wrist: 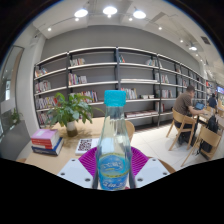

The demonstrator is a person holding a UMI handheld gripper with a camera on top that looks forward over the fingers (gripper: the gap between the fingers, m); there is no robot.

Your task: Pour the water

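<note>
Looking forward along our gripper (113, 172), we see a clear plastic water bottle (113, 150) standing upright between the two fingers, its light blue cap (115, 98) at the twelve o'clock end and its blue label low on the body. The magenta pads (140, 160) show on either side of the bottle, one at nine o'clock of it and one at three o'clock, and they sit close against its sides. The fingers are drawn in to roughly the bottle's width and appear to press on it, though we cannot see the contact itself clearly. We cannot tell whether the bottle's base rests on anything, since the bottom of it is hidden.

Beyond the bottle lies a pale wooden table (62, 152). At ten o'clock of the bottle a leafy potted plant (70, 110) stands on it, and at nine o'clock, further out, is a stack of books (46, 141) with a red cover among them. Just beside the bottle at ten o'clock a small card with a square black-and-white pattern (85, 145) lies flat.

Further back, long bookshelves (120, 85) run across the wall. At two o'clock, well apart from the bottle, a person (185, 103) sits at another table. Round ceiling lights (109, 12) glow at twelve o'clock.
</note>
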